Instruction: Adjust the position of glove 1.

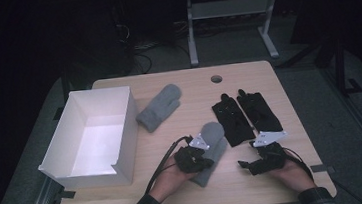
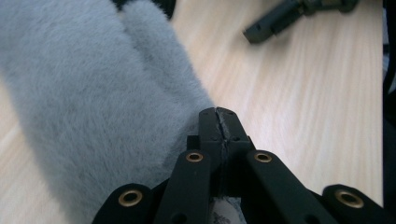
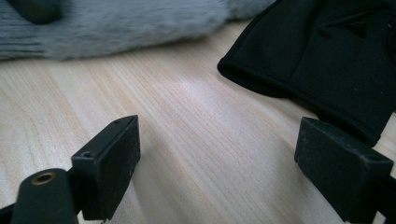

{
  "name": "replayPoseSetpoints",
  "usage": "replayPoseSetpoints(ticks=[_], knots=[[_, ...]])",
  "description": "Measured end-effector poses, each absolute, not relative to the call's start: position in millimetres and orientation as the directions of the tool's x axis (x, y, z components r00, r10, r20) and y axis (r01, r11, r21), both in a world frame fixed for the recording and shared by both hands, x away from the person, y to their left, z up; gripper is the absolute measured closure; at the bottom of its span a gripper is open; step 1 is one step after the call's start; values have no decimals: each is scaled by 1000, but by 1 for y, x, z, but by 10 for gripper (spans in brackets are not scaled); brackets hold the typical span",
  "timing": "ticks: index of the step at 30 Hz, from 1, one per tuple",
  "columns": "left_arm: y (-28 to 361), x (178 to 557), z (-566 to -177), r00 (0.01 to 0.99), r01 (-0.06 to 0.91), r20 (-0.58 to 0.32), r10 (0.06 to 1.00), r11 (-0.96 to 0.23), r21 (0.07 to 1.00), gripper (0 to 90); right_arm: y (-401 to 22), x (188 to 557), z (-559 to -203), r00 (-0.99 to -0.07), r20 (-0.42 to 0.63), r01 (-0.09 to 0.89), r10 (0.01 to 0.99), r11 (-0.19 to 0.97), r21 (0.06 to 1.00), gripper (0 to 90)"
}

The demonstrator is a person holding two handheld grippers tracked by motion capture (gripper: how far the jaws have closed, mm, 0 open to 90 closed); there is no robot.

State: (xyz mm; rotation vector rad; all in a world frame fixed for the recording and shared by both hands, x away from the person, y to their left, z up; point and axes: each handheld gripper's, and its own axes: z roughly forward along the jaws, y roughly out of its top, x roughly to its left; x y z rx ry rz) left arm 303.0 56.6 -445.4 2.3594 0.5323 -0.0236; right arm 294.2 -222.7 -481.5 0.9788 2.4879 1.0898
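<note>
**One grey mitten gripped, box not yet filled**

The grey mitten (image 1: 209, 152) lies on the table (image 1: 247, 78), near the front edge. The left gripper (image 2: 218, 122) is closed on its edge. The second mitten (image 1: 159, 107) lies beside the white box (image 1: 123, 152), which holds nothing. The right gripper (image 3: 217, 163) rests wide open near the black gloves (image 1: 245, 116). Judging by this, most work is left.
</note>
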Motion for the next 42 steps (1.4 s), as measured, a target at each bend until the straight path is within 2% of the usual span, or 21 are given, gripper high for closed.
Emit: replayPoseSetpoints(ticks=[7,13,20,26,31,42], knots=[[78,289,-444,916,379,-156,369,-675,633,895,-222,294,-482,-739,37,482,672,491,726,141],[83,296,-437,913,382,-150,381,-664,643,890,-223,294,-482,-741,33,479,671,493,726,140],[96,319,-428,884,414,-132,449,-616,671,813,-222,294,-482,-740,34,480,671,492,726,140],[106,340,-426,861,417,-68,504,-624,661,751,-222,294,-482,-741,34,480,671,493,726,140],[116,362,-420,817,444,-36,576,-586,678,693,-222,294,-482,-741,34,480,671,493,726,140],[128,404,-415,729,469,49,683,-551,691,668,-223,294,-482,-741,34,479,671,493,726,140]])
